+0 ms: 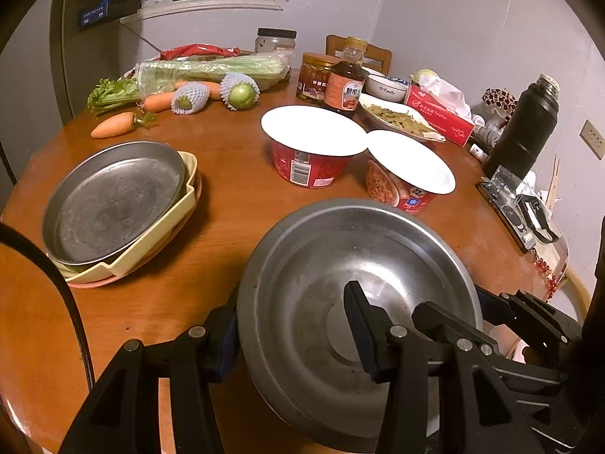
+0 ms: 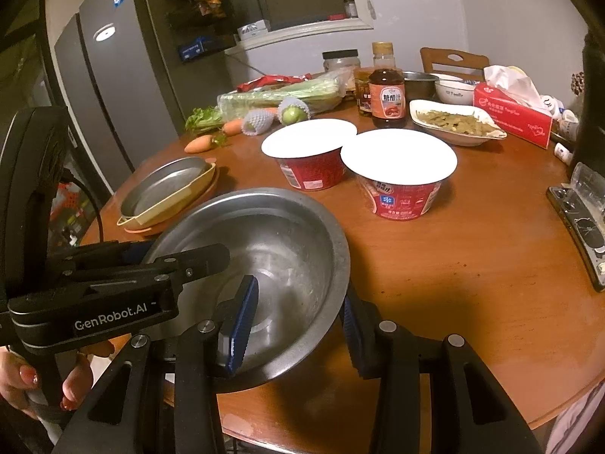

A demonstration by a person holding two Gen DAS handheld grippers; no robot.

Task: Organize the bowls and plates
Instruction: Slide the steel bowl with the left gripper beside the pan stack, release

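Slippage is the main risk here. The steel bowl (image 1: 351, 302) hangs tilted near the front edge of the round table (image 1: 234, 204), gripped at opposite sides of its rim. The left gripper (image 1: 295, 336) has one pad inside the bowl wall and one outside; the right gripper (image 2: 298, 325) clamps the opposite rim the same way, so both tongs are clenched on the bowl's thin lip. Smooth metal held by narrow pads looks likely to slide if either hand twists or if the two hands drift apart or together, and the bowl could then drop onto the tabletop or past its front edge.

The likely destination, judging by the task, is the stack towards the table's left edge: a steel plate (image 1: 113, 200) sitting in a yellow dish (image 1: 166, 223) over a pinkish plate (image 1: 98, 283). That stack sits askew, so setting a deep bowl on it could leave it rocking.

Two covered noodle cups (image 2: 401, 178) stand near the table's middle, close behind the bowl; a wide swing could clip them. A dish of greens (image 2: 453, 123) and a sauce bottle (image 2: 386, 90) towards the far edge seem safely out of reach.
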